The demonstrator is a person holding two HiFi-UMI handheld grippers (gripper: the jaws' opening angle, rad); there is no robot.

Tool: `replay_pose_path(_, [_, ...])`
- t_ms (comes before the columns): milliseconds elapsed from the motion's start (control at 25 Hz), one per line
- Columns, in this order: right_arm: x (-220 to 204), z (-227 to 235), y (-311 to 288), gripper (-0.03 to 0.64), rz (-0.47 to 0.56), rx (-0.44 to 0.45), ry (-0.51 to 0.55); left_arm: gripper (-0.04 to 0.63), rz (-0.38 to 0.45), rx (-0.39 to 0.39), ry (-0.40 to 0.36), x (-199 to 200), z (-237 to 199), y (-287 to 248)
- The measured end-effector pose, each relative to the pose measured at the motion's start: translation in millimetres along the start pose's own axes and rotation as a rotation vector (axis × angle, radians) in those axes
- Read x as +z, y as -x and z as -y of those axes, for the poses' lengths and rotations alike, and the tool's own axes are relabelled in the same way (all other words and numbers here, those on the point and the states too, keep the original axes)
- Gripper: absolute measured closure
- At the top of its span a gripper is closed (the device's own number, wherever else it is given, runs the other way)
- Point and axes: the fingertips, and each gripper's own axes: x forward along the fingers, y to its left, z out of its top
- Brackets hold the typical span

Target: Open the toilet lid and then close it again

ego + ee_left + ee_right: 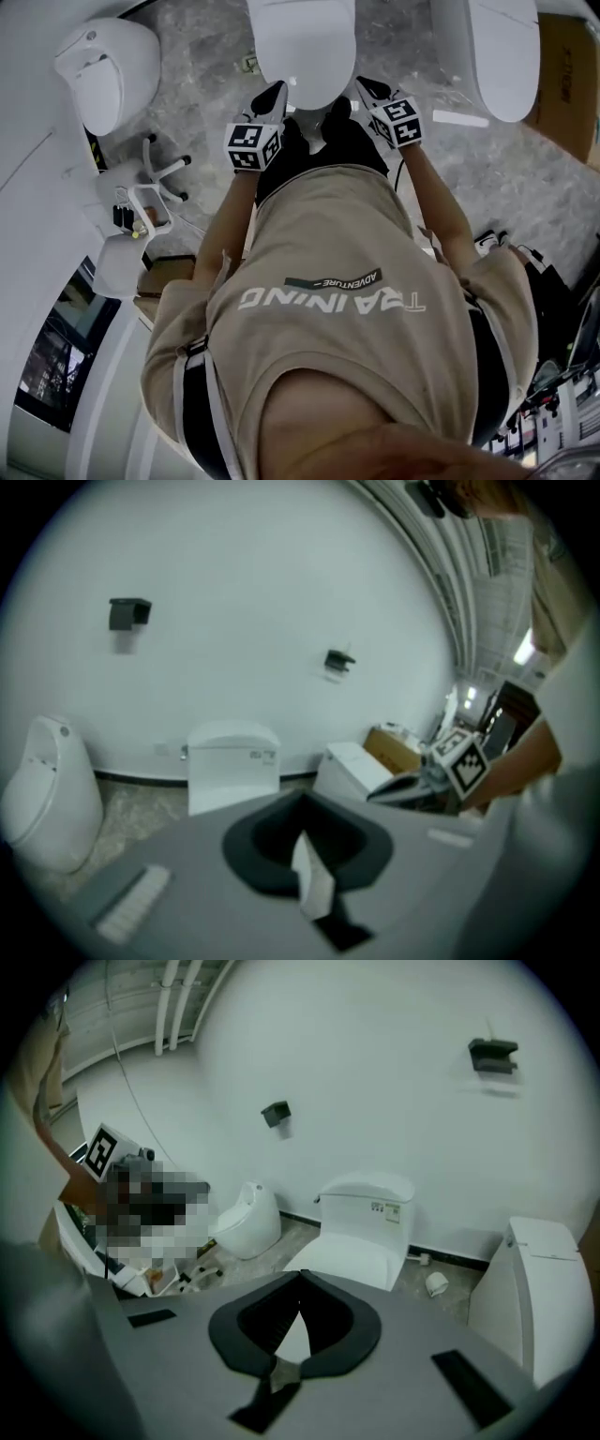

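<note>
A white toilet [305, 42] with its lid down stands at the top middle of the head view, just ahead of both grippers. My left gripper [274, 94] is at the lid's front left edge and my right gripper [368, 87] at its front right edge; both are shut and hold nothing. Whether either touches the lid I cannot tell. In the left gripper view the toilet [232, 766] stands against the wall beyond the shut left gripper [302, 803], and the right gripper [405, 787] shows to the right. The right gripper view shows the lid [352, 1258] past the right gripper [300, 1279].
A rounded white toilet [108, 70] stands at the left and another white fixture [497, 52] at the right, with a cardboard box [567, 75] beyond it. A white frame [150, 187] lies on the floor at the left. A paper roll [436, 1283] lies by the wall.
</note>
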Motion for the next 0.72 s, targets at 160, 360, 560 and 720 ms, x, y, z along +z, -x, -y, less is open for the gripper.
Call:
replay_pose_path(160, [-59,13,-35,0.607,-0.138,0.077,0.052,0.591,-0.067,0.043,-0.006,-34,-13,-29])
replay_pose_path(360, [-128,38,-69,0.607,-0.274,0.024,0.077,0.591,-0.251,0.134,0.044,-108,-61,-62])
replay_pose_path(560, [-192,54,-88,0.607,-0.371,-0.042,0.018,0.591,-0.413,0.162,0.070,-199,-86,-92])
replay_pose_path(720, [-232,59,-113,0.607,-0.399,-0.010,-0.197,0.591,-0.523,0.202,0.116,-269,-101,-114])
